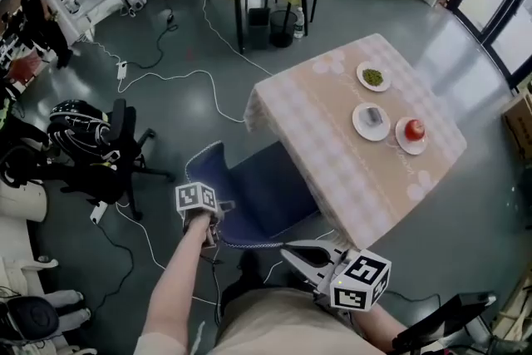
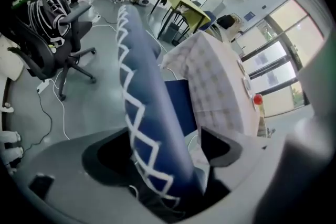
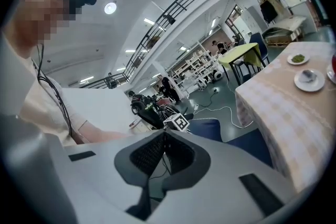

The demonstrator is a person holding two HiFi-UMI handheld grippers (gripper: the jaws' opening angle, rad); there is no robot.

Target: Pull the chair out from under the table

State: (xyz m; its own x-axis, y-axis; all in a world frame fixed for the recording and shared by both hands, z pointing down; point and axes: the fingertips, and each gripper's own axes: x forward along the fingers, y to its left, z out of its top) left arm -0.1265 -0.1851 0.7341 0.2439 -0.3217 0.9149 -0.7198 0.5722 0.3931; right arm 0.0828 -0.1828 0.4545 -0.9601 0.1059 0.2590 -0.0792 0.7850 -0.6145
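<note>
Low in the head view's centre, the grey right gripper (image 1: 287,252) with its marker cube points left, jaws together on nothing. Left of it, the grey left gripper (image 1: 209,235) points down, jaws apart astride the backrest's top edge of the dark blue fabric chair (image 1: 258,189), pads clear of it. The chair's seat is partly tucked under the lower-left edge of the desk (image 1: 332,141) draped in beige checked cloth.

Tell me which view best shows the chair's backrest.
Left gripper view: the blue backrest runs close up between the open jaws of the left gripper. Head view shows its top edge from above, small; right gripper view catches only a blue sliver.
</note>
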